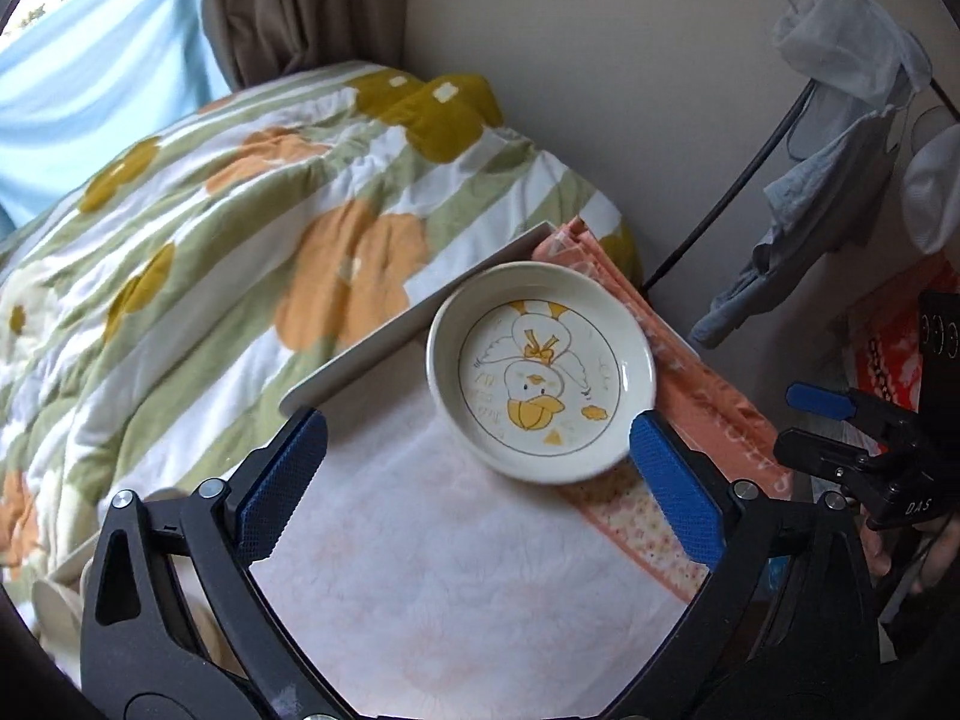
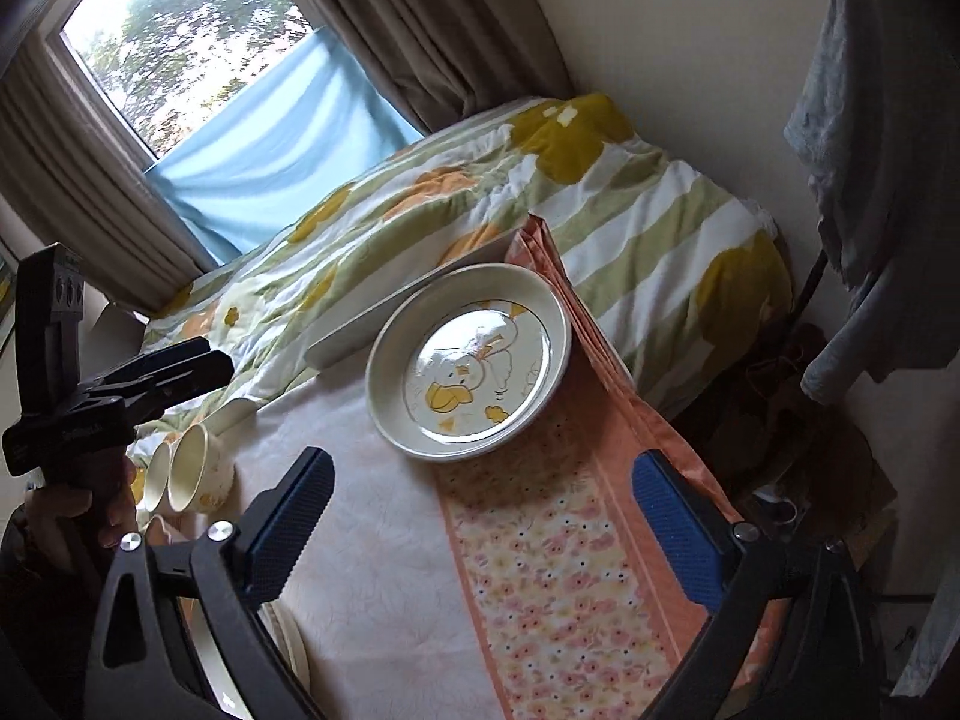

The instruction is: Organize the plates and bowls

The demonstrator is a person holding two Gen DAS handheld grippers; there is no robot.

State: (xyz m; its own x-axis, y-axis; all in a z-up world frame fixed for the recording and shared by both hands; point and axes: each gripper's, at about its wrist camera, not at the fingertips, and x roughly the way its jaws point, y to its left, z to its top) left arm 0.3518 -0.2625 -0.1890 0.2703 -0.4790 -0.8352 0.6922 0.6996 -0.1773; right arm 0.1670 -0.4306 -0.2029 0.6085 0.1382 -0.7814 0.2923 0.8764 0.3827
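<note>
A white shallow plate with a yellow duck drawing [image 1: 540, 369] lies at the far edge of the table, partly on the orange cloth; it also shows in the right wrist view [image 2: 468, 363]. My left gripper [image 1: 477, 441] is open, its right finger tip next to the plate's near rim, holding nothing. My right gripper [image 2: 483, 483] is open and empty, just short of the plate. Two small cream cups [image 2: 192, 474] lie on their sides at the table's left. A plate rim [image 2: 297, 648] shows by the right gripper's left finger.
A white tray [image 1: 414, 324] leans at the table's far edge against a flowered quilt [image 1: 210, 252] on a bed. An orange floral cloth [image 2: 564, 570] covers the table's right part. Clothes [image 1: 840, 180] hang at the right by a wall.
</note>
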